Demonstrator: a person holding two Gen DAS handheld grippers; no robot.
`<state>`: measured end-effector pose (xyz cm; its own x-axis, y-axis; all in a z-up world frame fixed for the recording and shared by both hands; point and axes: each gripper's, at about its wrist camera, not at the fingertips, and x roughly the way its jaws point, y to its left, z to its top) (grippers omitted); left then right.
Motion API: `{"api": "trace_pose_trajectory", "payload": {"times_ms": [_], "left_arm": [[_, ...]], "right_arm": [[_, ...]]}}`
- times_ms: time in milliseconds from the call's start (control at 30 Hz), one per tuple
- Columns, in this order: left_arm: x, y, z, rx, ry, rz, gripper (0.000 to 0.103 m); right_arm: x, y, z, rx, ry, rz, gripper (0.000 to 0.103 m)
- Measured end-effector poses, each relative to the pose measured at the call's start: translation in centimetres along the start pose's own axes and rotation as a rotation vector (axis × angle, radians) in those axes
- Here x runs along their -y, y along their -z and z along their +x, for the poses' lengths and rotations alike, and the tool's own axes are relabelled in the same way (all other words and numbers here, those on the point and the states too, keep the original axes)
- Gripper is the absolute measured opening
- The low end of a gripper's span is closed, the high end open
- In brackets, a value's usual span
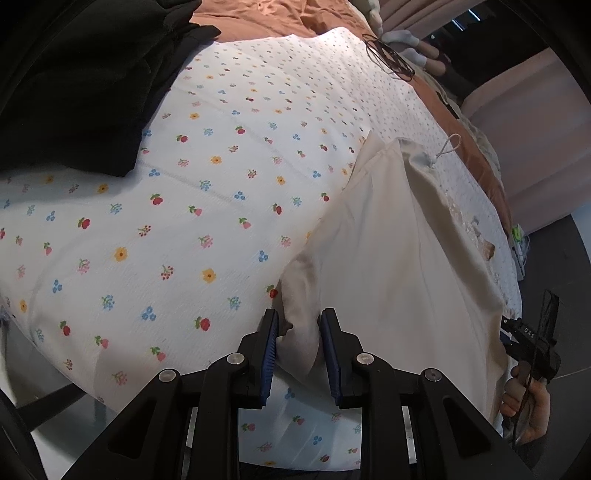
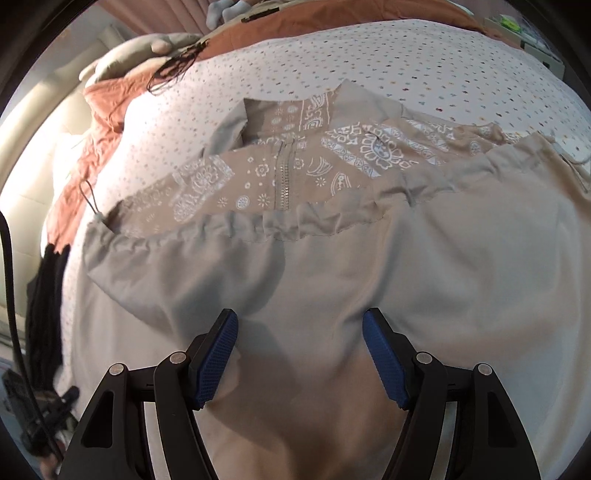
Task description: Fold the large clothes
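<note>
A large beige jacket [image 2: 369, 266] lies spread on a flower-print bedspread [image 2: 369, 55]. Its bandana-print lining and zipper [image 2: 282, 177] show beyond a gathered drawstring hem. In the left wrist view the same jacket [image 1: 388, 258] looks cream-white. My left gripper [image 1: 298, 317] is shut on a bunched fold at the jacket's near edge, and the cloth fills the gap between the blue pads. My right gripper [image 2: 300, 317] stands wide open just over the plain beige cloth, with nothing pinched. Its black body [image 1: 532, 339] and the hand that holds it show at the far right of the left wrist view.
Black clothing [image 1: 74, 92] is piled on the bedspread [image 1: 184, 221] at the upper left. It shows as a dark heap [image 2: 46, 314] at the bed's left edge. An orange blanket [image 1: 258, 18], a tangled black cord [image 1: 388, 55] and socks [image 1: 402, 37] lie at the far end.
</note>
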<state>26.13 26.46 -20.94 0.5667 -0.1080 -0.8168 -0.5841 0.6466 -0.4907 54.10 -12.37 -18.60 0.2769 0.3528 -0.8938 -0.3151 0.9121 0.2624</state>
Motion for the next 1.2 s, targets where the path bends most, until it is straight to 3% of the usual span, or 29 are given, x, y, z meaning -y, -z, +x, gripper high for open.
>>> {"api": "trace_pose_trajectory", "payload": {"times_ms": [67, 133, 167, 200, 233, 300, 400, 800, 967, 1000, 1033, 1100, 1167, 1200], "left_arm": [[0.0, 0.0, 0.0, -0.001, -0.005, -0.003, 0.027], [0.1, 0.0, 0.1, 0.0, -0.008, -0.004, 0.027], [0.1, 0.0, 0.1, 0.001, -0.011, -0.003, 0.027], [0.1, 0.0, 0.1, 0.002, -0.013, 0.0, 0.027], [0.2, 0.0, 0.1, 0.003, -0.014, 0.003, 0.027], [0.2, 0.0, 0.2, 0.002, -0.014, 0.003, 0.027], [0.2, 0.0, 0.2, 0.004, -0.015, 0.003, 0.027], [0.3, 0.0, 0.3, 0.009, -0.027, 0.002, 0.027], [0.0, -0.1, 0.2, 0.005, -0.007, -0.019, 0.028], [-0.2, -0.2, 0.1, 0.001, 0.004, -0.029, 0.028], [-0.4, -0.3, 0.0, -0.002, 0.015, -0.04, 0.03], [-0.7, -0.3, -0.5, 0.005, 0.025, -0.056, 0.039], [-0.9, -0.2, -1.3, 0.026, 0.028, -0.064, 0.057], [-1.0, -0.2, -1.6, 0.036, 0.029, -0.068, 0.06]], "right_arm": [[-0.3, -0.3, 0.6, -0.002, 0.025, -0.032, 0.07], [-0.5, -0.6, 1.1, 0.009, 0.066, -0.056, 0.05], [-0.4, -0.8, 1.3, 0.015, 0.072, -0.061, 0.047], [-0.4, -1.1, 1.3, 0.019, 0.057, -0.062, 0.035], [-0.4, -1.4, 1.5, 0.021, 0.064, -0.071, 0.015], [-0.3, -2.1, 1.8, 0.021, 0.071, -0.081, 0.005], [0.1, -2.9, 1.8, 0.035, 0.052, -0.084, 0.002], [1.0, -7.3, 1.8, 0.096, 0.061, -0.053, 0.001], [2.4, -7.6, 0.0, 0.103, -0.03, 0.027, 0.001], [2.6, -7.4, -0.6, 0.107, -0.045, 0.033, 0.01], [2.9, -7.1, -1.2, 0.11, -0.058, 0.044, 0.036], [3.4, -6.2, -2.9, 0.144, -0.057, 0.061, 0.062], [3.3, -5.6, -4.1, 0.168, -0.055, 0.048, 0.062], [3.2, -5.3, -4.5, 0.167, -0.061, 0.043, 0.062]]}}
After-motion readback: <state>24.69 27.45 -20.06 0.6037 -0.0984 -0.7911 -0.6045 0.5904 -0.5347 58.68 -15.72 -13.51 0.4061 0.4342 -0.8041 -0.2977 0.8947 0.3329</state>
